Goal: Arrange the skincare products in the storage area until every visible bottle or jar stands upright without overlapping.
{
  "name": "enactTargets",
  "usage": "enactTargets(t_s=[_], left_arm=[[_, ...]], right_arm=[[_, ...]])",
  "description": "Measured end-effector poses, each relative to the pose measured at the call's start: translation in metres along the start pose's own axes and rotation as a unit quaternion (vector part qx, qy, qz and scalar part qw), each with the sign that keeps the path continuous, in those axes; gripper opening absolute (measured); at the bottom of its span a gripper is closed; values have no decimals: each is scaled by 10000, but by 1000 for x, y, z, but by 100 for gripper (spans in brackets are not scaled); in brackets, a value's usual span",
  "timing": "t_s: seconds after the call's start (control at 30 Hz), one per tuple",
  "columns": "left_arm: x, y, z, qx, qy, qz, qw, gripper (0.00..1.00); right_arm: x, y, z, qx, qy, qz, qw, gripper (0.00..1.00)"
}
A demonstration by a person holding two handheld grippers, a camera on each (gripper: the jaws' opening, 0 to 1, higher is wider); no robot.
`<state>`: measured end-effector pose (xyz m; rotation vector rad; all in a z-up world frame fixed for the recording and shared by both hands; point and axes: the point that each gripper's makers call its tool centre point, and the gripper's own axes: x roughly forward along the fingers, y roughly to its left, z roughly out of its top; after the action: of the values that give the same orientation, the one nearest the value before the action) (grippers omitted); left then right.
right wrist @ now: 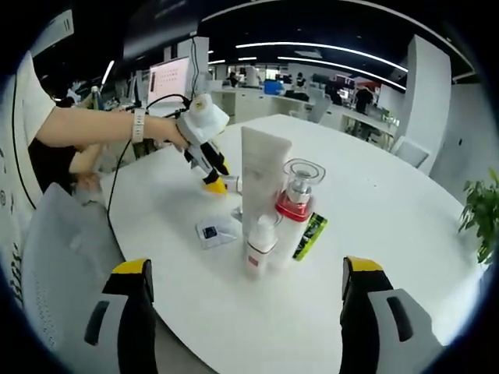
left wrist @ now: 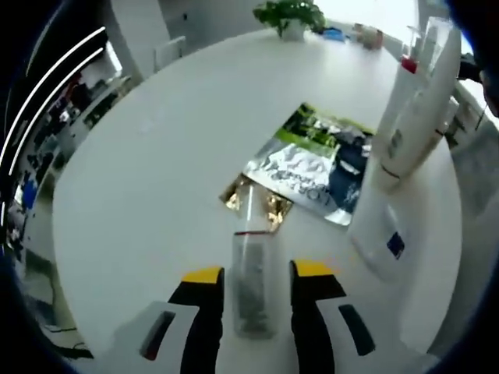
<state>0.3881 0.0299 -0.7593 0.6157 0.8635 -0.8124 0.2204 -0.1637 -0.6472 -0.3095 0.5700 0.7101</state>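
Observation:
A clear slim bottle (left wrist: 251, 284) with a red band lies flat on the white table (left wrist: 156, 171), between the yellow-tipped jaws of my left gripper (left wrist: 259, 273). The jaws stand either side of it with small gaps showing. A person's hand holds this left gripper (right wrist: 217, 184) low over the table. Upright together stand a tall white tube (right wrist: 263, 175), a red-collared pump bottle (right wrist: 295, 204) and a small white bottle (right wrist: 260, 245). My right gripper (right wrist: 248, 308) hangs wide open before them, holding nothing.
A green and silver sachet (left wrist: 312, 164) and a gold one (left wrist: 257, 201) lie flat beyond the clear bottle. A white packet with a blue label (right wrist: 217, 231) lies beside the group. A grey chair (right wrist: 62, 249) stands at the table's edge; a potted plant (left wrist: 290, 15) sits at the far side.

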Motion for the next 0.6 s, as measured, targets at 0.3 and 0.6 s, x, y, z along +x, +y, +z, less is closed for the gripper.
enactTargets(t_s=[0.3, 0.6], left_arm=[[1, -8, 2, -78, 98, -270, 9996, 24], [1, -13, 1, -67, 151, -404, 9990, 19]], right_arm=[[-1, 1, -7, 27, 93, 24, 10000, 100], [2, 4, -5, 25, 49, 49, 10000, 100]])
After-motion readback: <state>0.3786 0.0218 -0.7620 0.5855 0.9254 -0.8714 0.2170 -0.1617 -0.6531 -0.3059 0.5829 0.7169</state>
